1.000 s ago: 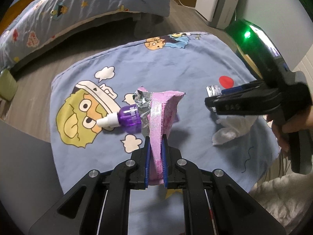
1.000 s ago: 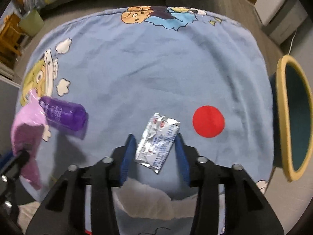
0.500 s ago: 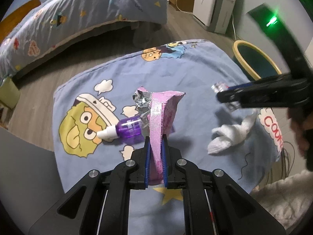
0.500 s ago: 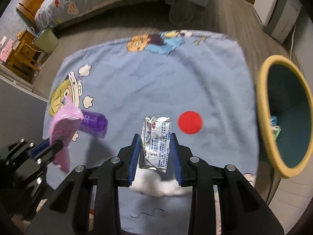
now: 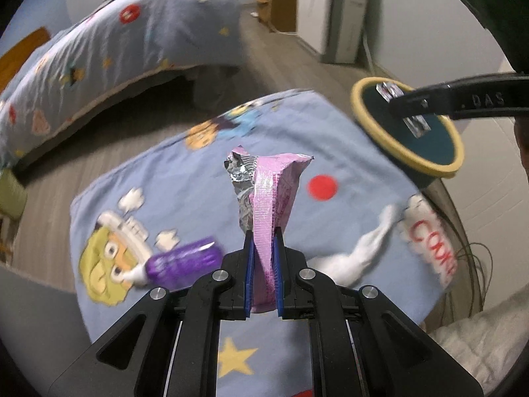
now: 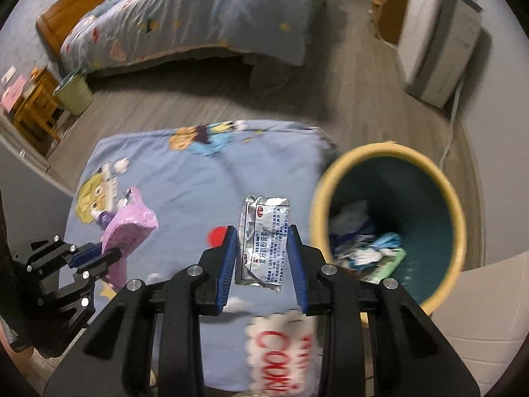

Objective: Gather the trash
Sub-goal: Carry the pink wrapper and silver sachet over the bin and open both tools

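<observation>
Gripping a pink snack wrapper (image 5: 267, 211), the left claw (image 5: 263, 278) has its blue pads pressed flat against the wrapper's lower part, so the crinkled silver-lined top stands upright above the blue cartoon blanket (image 5: 205, 185) spread on the floor. Right claw (image 6: 263, 258): closed on a silver medicine sachet (image 6: 263, 241) with printed text, pads against its two side edges, the sachet upright and lifted clear of the blanket; in the left wrist view the same claw (image 5: 401, 106) shows from the side, over the bin. Bin (image 6: 458, 218): round, yellow rim, dark teal inside, standing just beside the blanket's right edge, with mixed paper and packaging scraps at its bottom. Items lying on the blanket: a purple bottle (image 5: 185, 261) with a white tip, on its side at near left, over the yellow cartoon face; a white crumpled tissue (image 5: 360, 251) at near right; a red dot print (image 5: 322, 187) between wrapper and bin. Background: a bed (image 6: 198, 20) with matching blue bedding at far left, a white appliance (image 6: 439, 39) at far right against the wall, grey wood floor (image 6: 185, 99) between.
</observation>
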A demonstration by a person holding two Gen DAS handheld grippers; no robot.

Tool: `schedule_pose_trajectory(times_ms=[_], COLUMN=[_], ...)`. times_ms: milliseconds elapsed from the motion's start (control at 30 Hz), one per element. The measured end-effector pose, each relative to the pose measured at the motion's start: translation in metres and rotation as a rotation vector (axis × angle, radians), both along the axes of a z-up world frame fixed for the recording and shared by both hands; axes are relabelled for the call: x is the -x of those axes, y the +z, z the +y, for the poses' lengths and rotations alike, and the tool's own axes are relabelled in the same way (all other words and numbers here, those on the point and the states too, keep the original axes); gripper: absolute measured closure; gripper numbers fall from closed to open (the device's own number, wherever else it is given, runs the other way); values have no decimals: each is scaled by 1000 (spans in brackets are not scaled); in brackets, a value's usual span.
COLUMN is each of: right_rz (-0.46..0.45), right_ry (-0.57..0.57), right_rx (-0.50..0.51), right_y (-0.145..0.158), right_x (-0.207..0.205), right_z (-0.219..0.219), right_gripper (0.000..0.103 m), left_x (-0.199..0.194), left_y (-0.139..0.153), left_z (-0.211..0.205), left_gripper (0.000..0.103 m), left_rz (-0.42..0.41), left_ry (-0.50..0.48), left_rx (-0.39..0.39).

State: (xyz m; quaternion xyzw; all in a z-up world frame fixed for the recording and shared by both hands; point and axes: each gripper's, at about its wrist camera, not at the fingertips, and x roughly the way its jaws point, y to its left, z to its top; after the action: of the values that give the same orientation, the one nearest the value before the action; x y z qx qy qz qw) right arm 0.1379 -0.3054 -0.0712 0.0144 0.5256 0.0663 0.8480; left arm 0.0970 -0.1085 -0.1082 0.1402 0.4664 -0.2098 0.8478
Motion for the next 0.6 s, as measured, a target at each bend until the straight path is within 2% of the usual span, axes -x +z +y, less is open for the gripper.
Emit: schedule_pose_trajectory(times_ms=[100,233,400,600], right_rz=[-16,-16,24,46], right_ry=[-46,-137,-266,-427], right_rx=[4,35,-17,-123], right_y=[0,-17,-49,-76], right_x=[1,2,3,7], right_z=[-43,-104,-163,-211], right_gripper=[73,73,73,72], left_x=[-3,-7,-14,-29], left_y=[8,11,4,-11], left_z=[-31,-77,-138,-184], left_gripper=[92,92,92,92], left_rz=[-12,-26,-11,74], left_ry=[-55,-121,-228,-285], left_rx=[9,11,8,40])
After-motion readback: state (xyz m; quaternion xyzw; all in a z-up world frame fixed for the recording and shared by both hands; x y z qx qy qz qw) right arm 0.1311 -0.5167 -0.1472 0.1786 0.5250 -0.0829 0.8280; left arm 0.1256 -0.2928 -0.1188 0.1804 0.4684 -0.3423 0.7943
